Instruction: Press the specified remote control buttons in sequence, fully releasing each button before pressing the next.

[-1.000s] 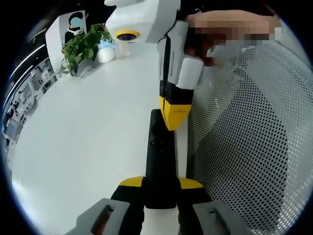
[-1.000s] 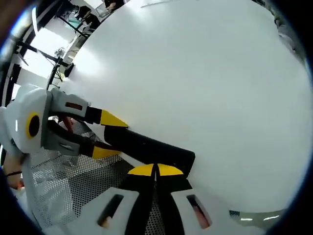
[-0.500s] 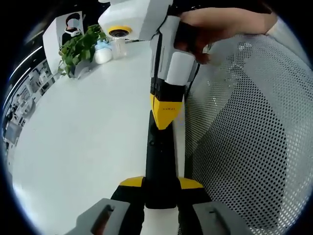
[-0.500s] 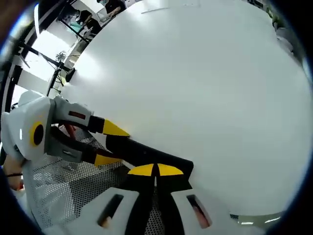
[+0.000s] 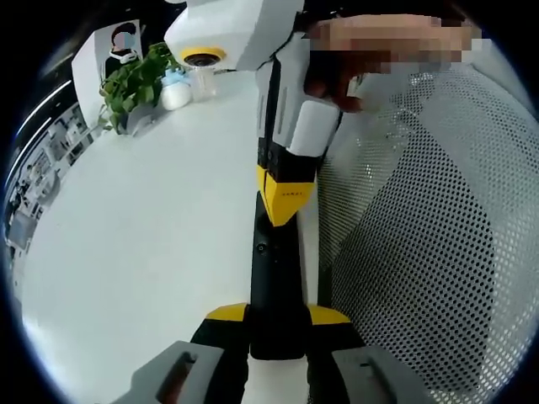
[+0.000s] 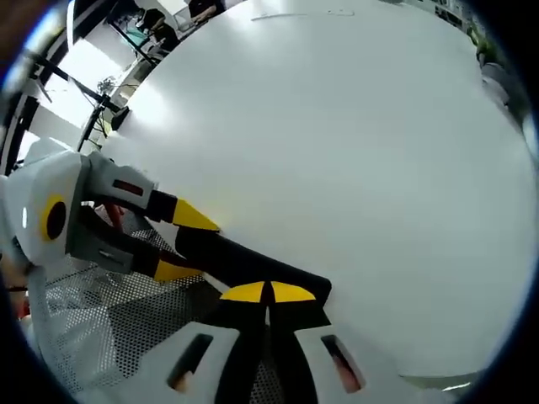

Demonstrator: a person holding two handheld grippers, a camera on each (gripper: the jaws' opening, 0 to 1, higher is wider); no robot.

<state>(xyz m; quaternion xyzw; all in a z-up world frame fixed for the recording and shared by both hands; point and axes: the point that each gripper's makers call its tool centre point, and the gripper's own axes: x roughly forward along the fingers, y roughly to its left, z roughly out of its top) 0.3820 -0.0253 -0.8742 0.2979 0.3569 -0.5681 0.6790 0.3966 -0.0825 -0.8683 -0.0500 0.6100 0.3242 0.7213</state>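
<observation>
Two grippers meet on one black remote control [image 5: 274,282]. Your left gripper [image 5: 277,330] has its jaws clamped on the remote's near end, above the white table [image 5: 135,252] and beside a perforated mesh surface [image 5: 429,252]. Your right gripper [image 5: 285,207], jaws pressed together with no gap, rests its yellow tips on the remote's upper face. A potted plant [image 5: 133,84] stands at the table's far edge.
</observation>
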